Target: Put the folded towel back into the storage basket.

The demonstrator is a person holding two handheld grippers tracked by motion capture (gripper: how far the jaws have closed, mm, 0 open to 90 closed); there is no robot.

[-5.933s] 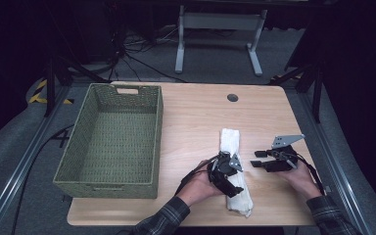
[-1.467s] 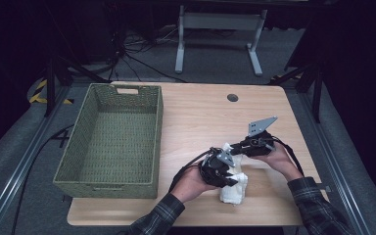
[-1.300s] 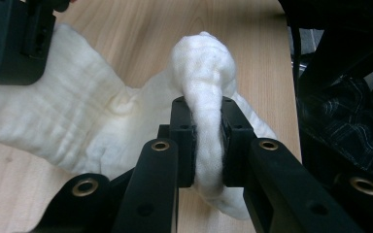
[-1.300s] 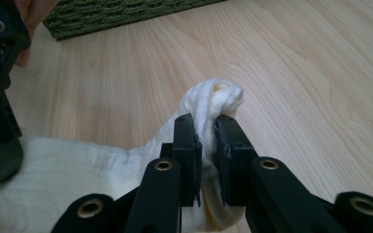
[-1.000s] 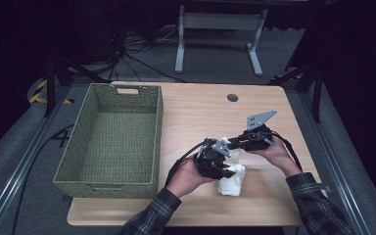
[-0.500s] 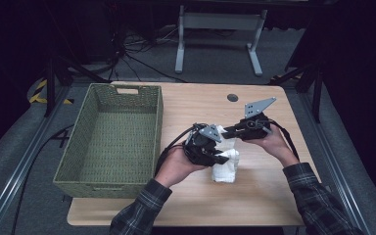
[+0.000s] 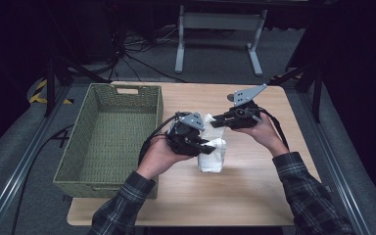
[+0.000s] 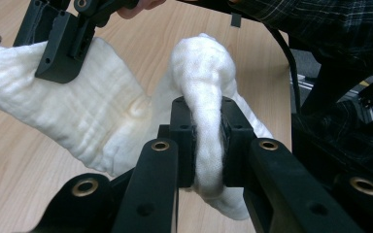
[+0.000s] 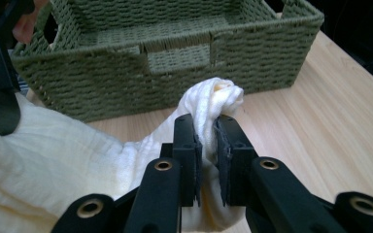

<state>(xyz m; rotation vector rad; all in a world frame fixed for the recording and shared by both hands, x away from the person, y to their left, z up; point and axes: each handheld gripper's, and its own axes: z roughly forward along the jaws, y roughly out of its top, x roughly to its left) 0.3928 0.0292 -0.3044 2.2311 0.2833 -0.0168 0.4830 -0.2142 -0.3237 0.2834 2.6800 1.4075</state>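
**White towel clamped by both grippers beside an empty basket**

A white towel [image 7: 211, 152] was held between two grippers just to the right of a green woven basket [image 7: 108, 134], above the wooden table [image 7: 254, 196]. The left gripper [image 7: 206, 145] was seen clamped on a bunched fold of the cloth; in the left gripper view the fold [image 8: 205, 131] was squeezed tightly between the two black jaws. The right gripper [image 7: 216, 120] was likewise pressed shut on another gathered corner, and in the right gripper view that corner [image 9: 212, 109] was pinched between the jaws, with a knot of cloth bulging above them. The lower end of the towel was seen hanging down toward the tabletop; whether it touched the wood could not be told.

The basket was found with nothing in it: only its woven floor and inner walls were shown in the high view. A handle cut-out [image 9: 178, 57] was seen in the wall facing the right gripper, and another in the far end wall. No part of the towel was placed over the rim or inside. A small dark round fitting [image 7: 232, 97] was noted at the far edge of the table.
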